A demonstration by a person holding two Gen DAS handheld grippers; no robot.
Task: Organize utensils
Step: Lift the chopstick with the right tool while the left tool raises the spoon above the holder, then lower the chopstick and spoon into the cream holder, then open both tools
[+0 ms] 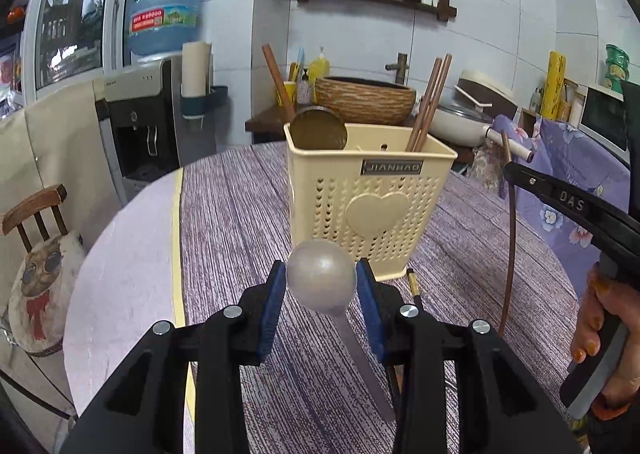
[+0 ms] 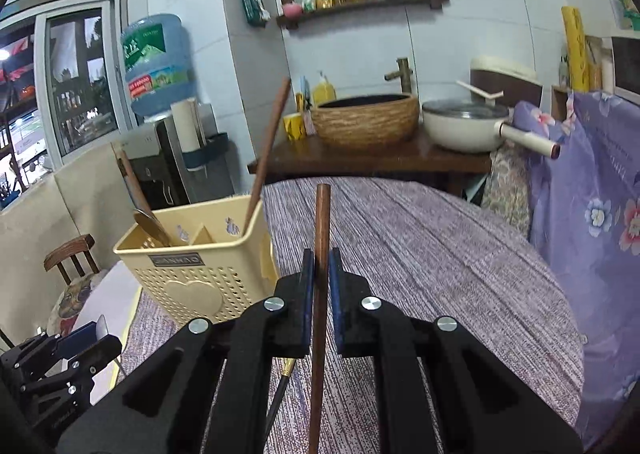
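The left tongs (image 1: 321, 282) grip a silver spoon (image 1: 321, 278) by its bowl, blue pads against either side, the handle slanting down toward the striped counter (image 1: 240, 213), just in front of the cream utensil caddy (image 1: 370, 209). The caddy (heart on its front) already carries a gold spoon (image 1: 318, 129) and brown chopsticks (image 1: 430, 101). Right of the caddy, the right tongs (image 2: 321, 272) are clamped narrow on one brown chopstick (image 2: 321, 221), held upright. A dark gold-tipped chopstick (image 2: 286, 378) lies on the counter near the caddy's base.
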